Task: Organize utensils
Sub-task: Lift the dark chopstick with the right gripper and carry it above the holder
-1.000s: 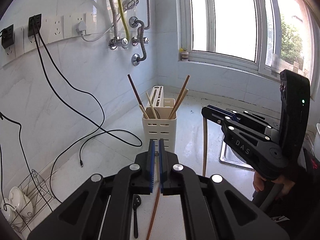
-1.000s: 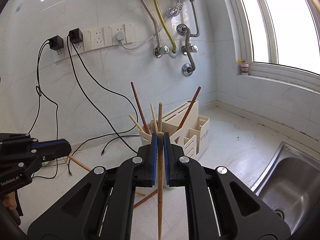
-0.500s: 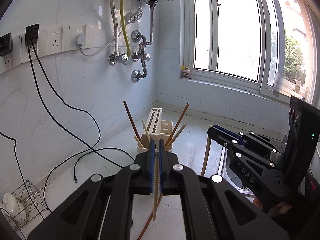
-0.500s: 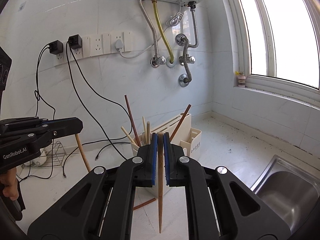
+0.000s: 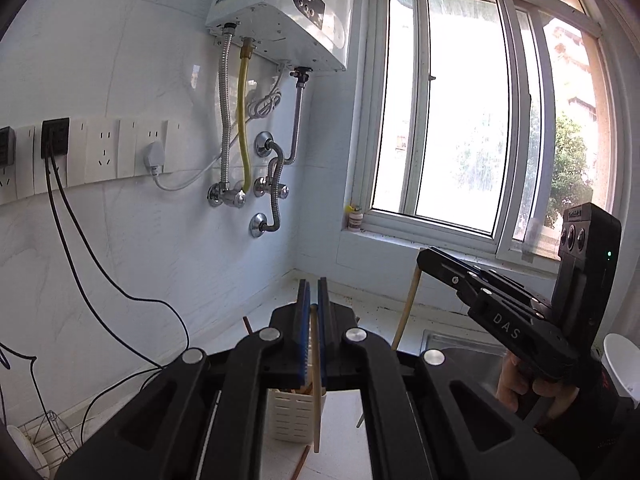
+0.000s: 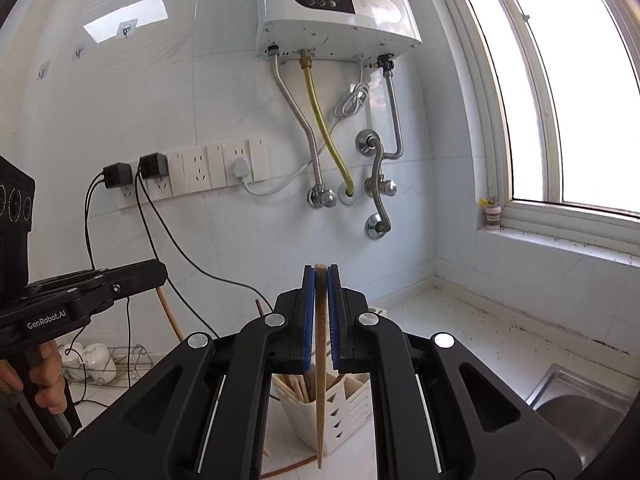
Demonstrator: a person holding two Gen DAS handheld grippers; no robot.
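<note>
Left tongs (image 5: 312, 312): matt black plastic, blue ribbed pads, bright metal screws. Right tongs (image 6: 321, 312): same build. Chopstick (image 6: 320, 400) in the right tongs: pale matt wood, fine grain. Utensil holder (image 6: 340, 412): cream plastic, slotted. Sink (image 6: 580, 412): brushed steel. Bench (image 6: 460, 320): glossy white stone, speckled with grime. Water heater (image 6: 340, 12): glossy white casing.

Lighting: we find strong daylight from the window (image 5: 460, 128), its panes blown out white. The wall (image 6: 208, 92) is evenly lit with a bluish cast and carries one bright reflected patch. Both views: heavy fisheye bending, dark vignetted corners. Focus: sharp throughout; we see the near grippers in dark silhouette.
</note>
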